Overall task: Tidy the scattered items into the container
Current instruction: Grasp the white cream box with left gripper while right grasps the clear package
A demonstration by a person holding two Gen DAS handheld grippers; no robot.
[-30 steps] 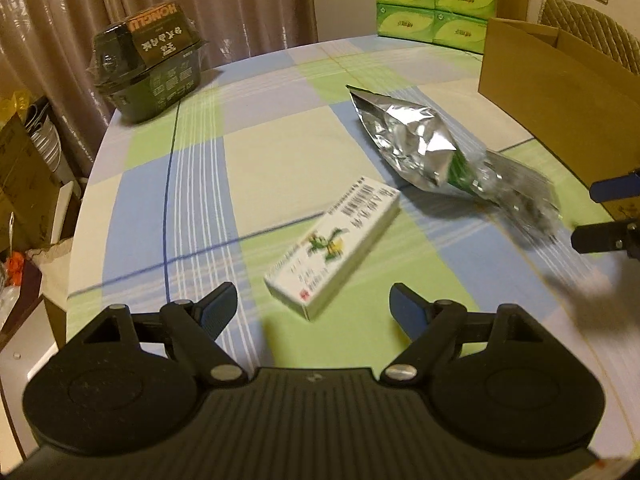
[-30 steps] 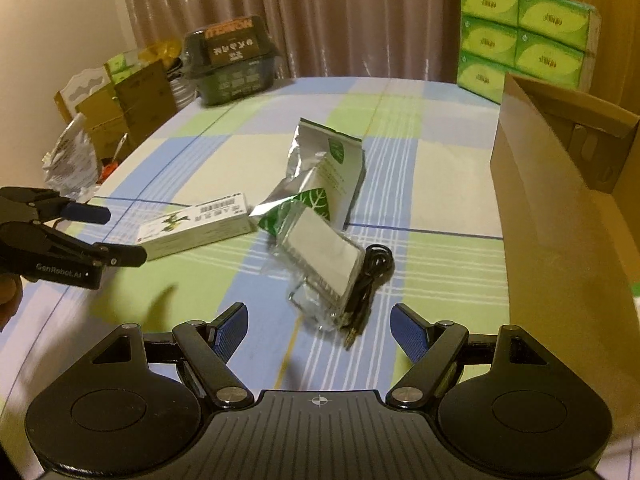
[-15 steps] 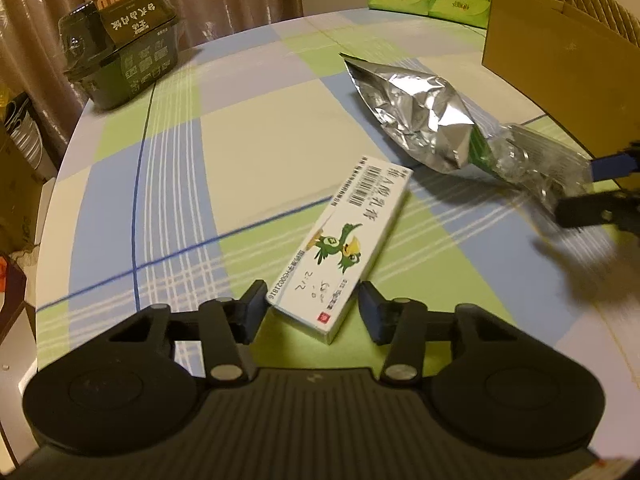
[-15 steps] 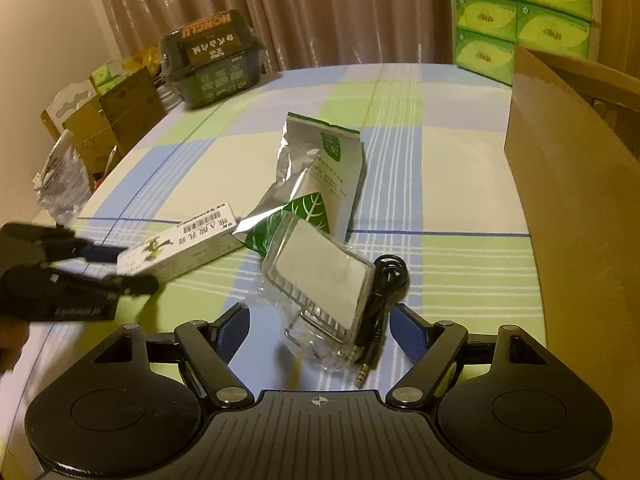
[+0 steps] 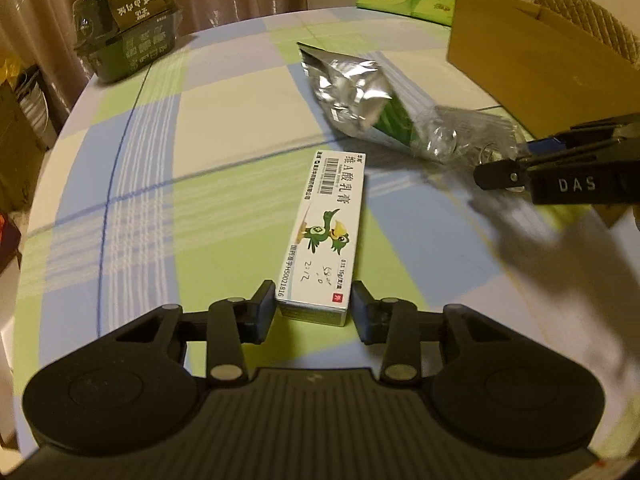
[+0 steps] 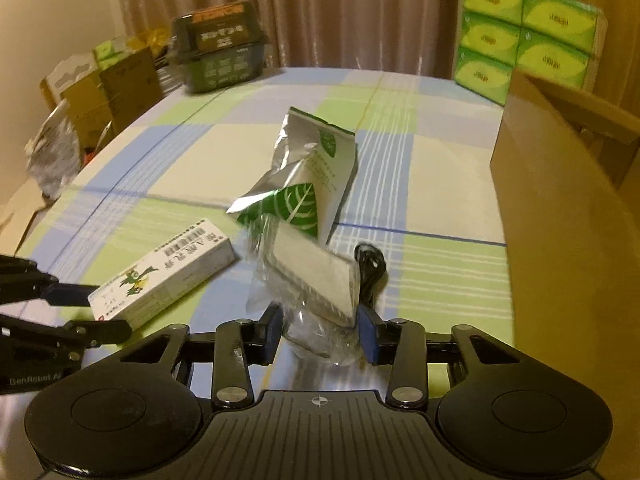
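Left wrist view puts the white ointment carton (image 5: 326, 236) lengthwise ahead of the left gripper (image 5: 314, 312), its near end between the two pads. The jaws have just been closing on it, and the pads now stand against the carton's side walls — a grip across the narrow width, which I judge the firmest way to take a long light box. It lies flat on the checked tablecloth (image 5: 140, 160).

Right wrist view shows the right gripper (image 6: 319, 334), whose jaws have likewise just been closing, pinching the near edge of the clear plastic packet (image 6: 310, 280) that holds a white flat device and a coiled black cable (image 6: 370, 268). The crinkled film bunches between the pads, so the hold looks real but soft; the packet may sag or swivel when raised. Its far edge leans on the silver-and-green foil pouch (image 6: 312, 168), which rests unheld just behind it on the cloth.

Both grips sit at the ends nearest the person, probably so each item can be swung straight toward the open cardboard box (image 6: 560, 216) at the right of the table — the likely container. Nothing visible is inside it yet.

A dark shrink-wrapped food tray (image 5: 128, 28) sits at the table's far edge, well apart from the rest, and green tissue packs (image 6: 524, 36) are stacked behind the box.
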